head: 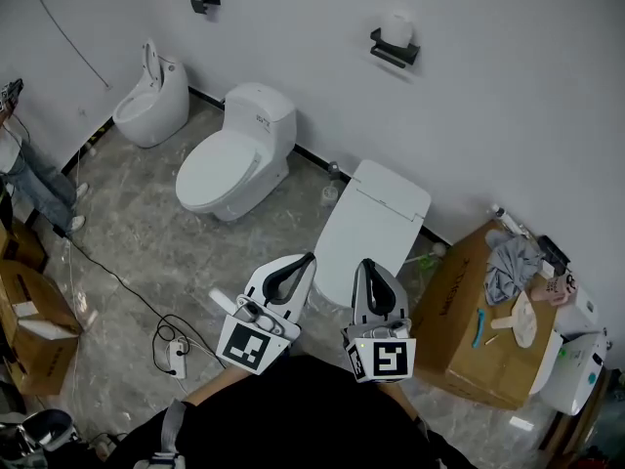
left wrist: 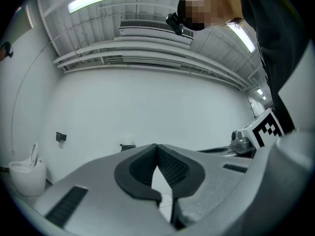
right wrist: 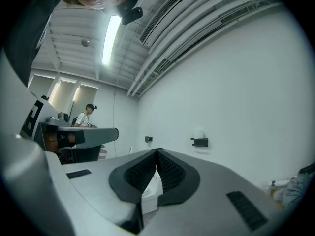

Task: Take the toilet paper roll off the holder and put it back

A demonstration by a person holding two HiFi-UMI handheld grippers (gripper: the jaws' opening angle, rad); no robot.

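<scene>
**Toilet paper roll (head: 396,27) on its wall holder (head: 394,53), both grippers closed and empty**

The white toilet paper roll stands upright on the black holder, a small shelf fixed high on the white wall. It is above and behind the closed toilet (head: 371,225) nearest the person.

In the head view the left gripper (head: 310,258) and the right gripper (head: 365,263) are side by side low in the picture, just in front of the person's dark torso. Both are well apart from the roll and point towards that near toilet.

The left gripper view shows its dark ribbed pads (left wrist: 172,168) meeting at the tips with nothing between them. Only a pale surface shows through the gap lower down. The holder appears small on the wall beyond the tips.

The right gripper view shows the same: the pads (right wrist: 168,170) touch at the tips and clamp nothing, and a white surface shows through the gap below. From here the roll and holder sit on the wall to the right of the tips.

Further left on the wall is a second black fitting (head: 204,1). Two more white fixtures stand below it, a middle toilet (head: 239,154) and a smaller one (head: 151,101).

A cardboard box (head: 488,325) stands at the right with a grey cloth (head: 510,267) on top. A power strip (head: 176,358) lies on the grey floor, and another person's legs (head: 34,186) show at the left edge
</scene>
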